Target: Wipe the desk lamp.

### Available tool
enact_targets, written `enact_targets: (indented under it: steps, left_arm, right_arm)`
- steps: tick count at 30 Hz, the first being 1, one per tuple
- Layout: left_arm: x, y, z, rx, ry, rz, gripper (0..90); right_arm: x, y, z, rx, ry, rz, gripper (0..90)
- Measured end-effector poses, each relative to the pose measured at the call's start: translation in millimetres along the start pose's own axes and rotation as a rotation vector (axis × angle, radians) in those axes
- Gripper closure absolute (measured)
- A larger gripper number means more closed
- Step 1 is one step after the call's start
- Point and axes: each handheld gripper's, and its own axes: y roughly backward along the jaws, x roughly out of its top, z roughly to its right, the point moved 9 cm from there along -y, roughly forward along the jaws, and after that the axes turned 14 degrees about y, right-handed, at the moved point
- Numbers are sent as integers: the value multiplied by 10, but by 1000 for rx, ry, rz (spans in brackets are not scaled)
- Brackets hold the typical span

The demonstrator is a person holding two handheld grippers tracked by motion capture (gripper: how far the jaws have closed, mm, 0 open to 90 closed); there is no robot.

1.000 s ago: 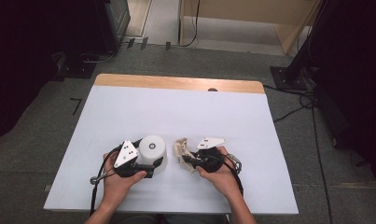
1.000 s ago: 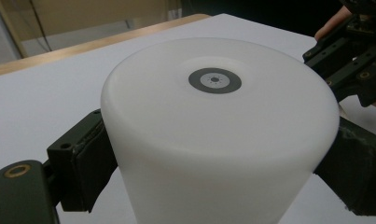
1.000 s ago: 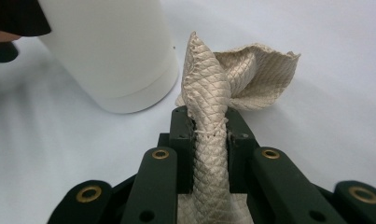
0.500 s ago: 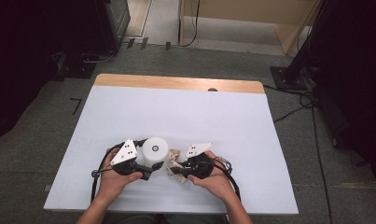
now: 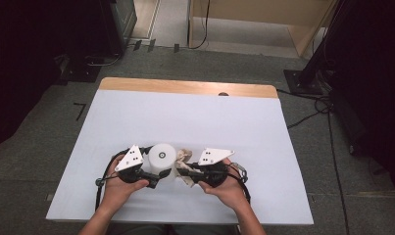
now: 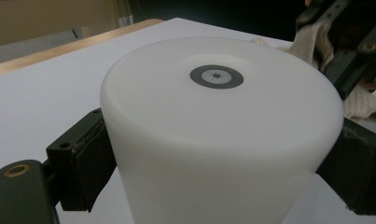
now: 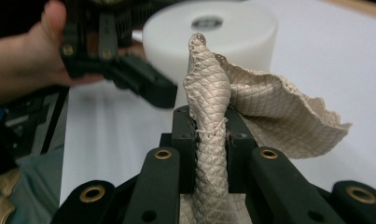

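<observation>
While left gripper (image 6: 218, 172) clamps a smooth white cylinder (image 6: 223, 135), right gripper (image 7: 211, 140) pinches quilted beige cloth (image 7: 251, 107); seemingly soft.

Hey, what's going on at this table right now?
A person is working at a white table with a handheld gripper in each hand. The left gripper is clamped on the sides of a white cylinder-shaped container that stands with a grey ring mark on its top face. The right gripper pinches a beige quilted cloth and holds it right beside the container. It looks like the cloth is meant for wiping the container, though whether it touches it can't be told.
</observation>
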Motion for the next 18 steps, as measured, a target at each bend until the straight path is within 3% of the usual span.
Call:
enact_targets:
  steps: [4,8,13,15,18]
  left_arm:
    - [-5,-6,7,1,-7,-2,82]
    - [-12,-20,20,1,-6,-1,80]
    - [-16,-21,22,2,-8,-3,79]
    - [-17,-22,23,4,-9,-2,78]
    - [-19,-23,25,6,-7,-2,78]
  right_arm:
    - [103,68,43,-44,0,63,787]
    - [60,50,53,-25,-21,62,787]
    - [-196,-101,96,-2,-87,-33,786]
    - [-326,-183,95,11,-119,-102,786]
    - [-419,-240,100,9,-140,-140,786]
